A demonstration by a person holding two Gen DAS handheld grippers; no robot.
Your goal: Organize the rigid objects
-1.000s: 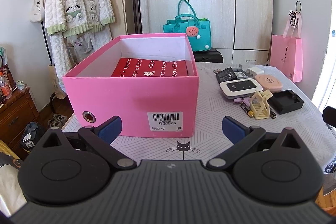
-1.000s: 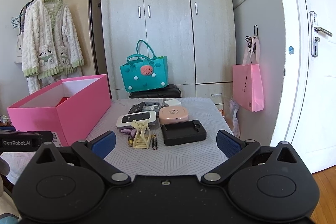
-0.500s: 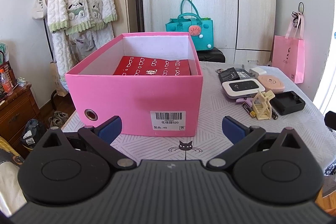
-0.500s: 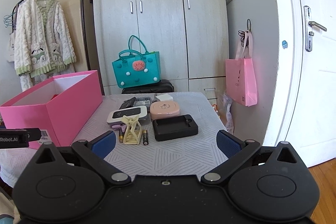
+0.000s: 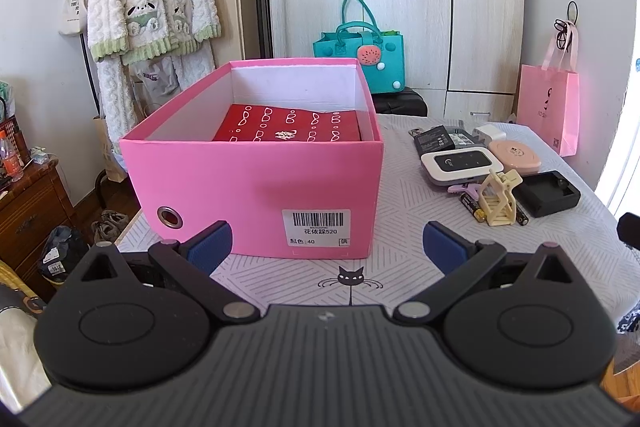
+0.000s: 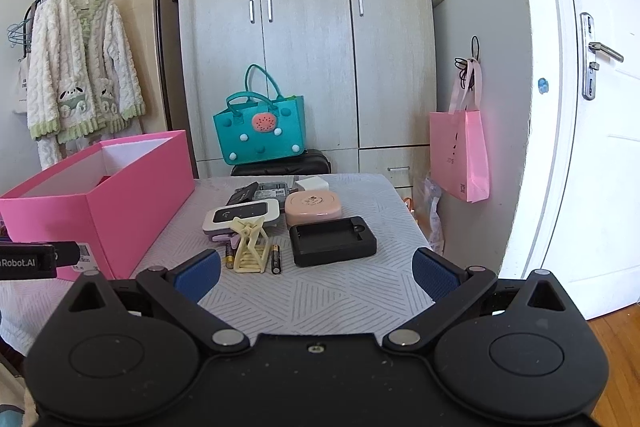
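The loose rigid items lie in a cluster on the table (image 6: 320,299), directly ahead of the right tool (image 6: 316,269) and ahead and to the right of the left tool (image 5: 327,241). Nearest the right tool are the cream clip (image 6: 251,247), flanked by two batteries (image 6: 275,259), and the black charger cradle (image 6: 333,241) just to its right. Beyond them lie the white pocket router (image 6: 241,215) and the pink round case (image 6: 313,205), with smaller dark items and a white adapter behind.

The batteries run lengthwise away from the right tool; the charger cradle lies with its long axis across the line of the fingers.

The pink box (image 5: 256,167) stands directly ahead of the left tool and to the left of the right tool. It is open-topped and holds a red package (image 5: 290,131).

Both tools are spread wide and hold nothing.

Judgement: the right tool is the nearer to the cluster and is better placed for the first pick. The box is the probable destination.
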